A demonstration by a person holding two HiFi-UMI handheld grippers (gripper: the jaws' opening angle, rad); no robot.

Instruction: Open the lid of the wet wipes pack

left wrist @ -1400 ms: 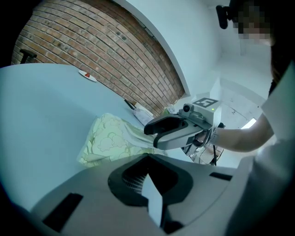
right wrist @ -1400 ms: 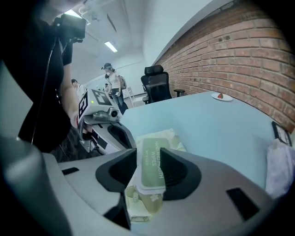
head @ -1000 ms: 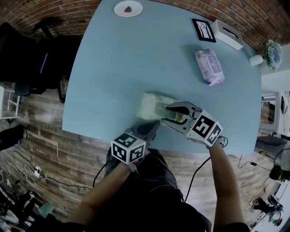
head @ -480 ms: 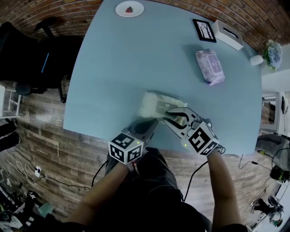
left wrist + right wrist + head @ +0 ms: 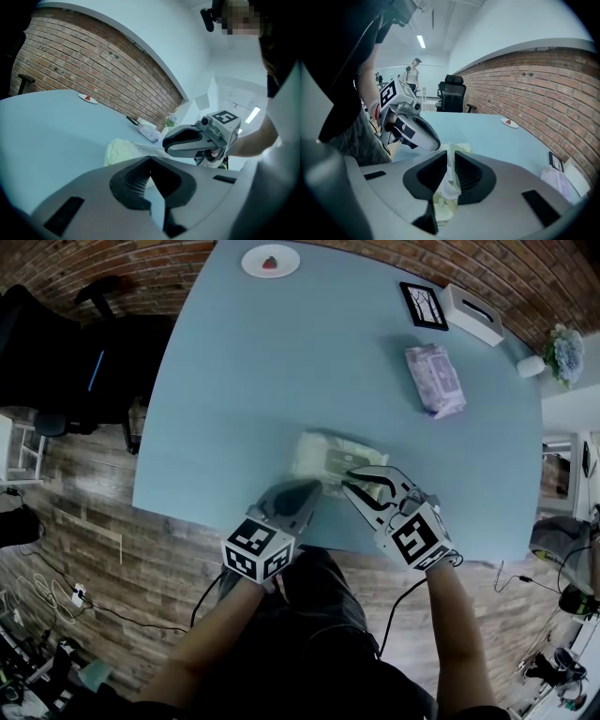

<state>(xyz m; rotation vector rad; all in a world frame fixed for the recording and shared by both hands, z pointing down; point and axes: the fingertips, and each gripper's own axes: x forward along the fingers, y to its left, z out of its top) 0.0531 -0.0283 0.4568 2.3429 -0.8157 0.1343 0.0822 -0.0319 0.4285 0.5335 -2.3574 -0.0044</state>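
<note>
Swung the right tool (image 5: 361, 481) round since a second ago and drew its jaws from wide to a narrow slot, closing now with the thin white lid (image 5: 449, 186) pinched between the pads. Eased the left tool (image 5: 305, 491), jaws together and empty, up beside the near edge of the wet wipes pack (image 5: 323, 454) lying at the near side of the blue surface (image 5: 281, 352). Looks like the gripping step, lid caught but not yet raised; next, firm up the pinch, then peel upward and back while pressing the pack down with the left tool to stop it lifting.
</note>
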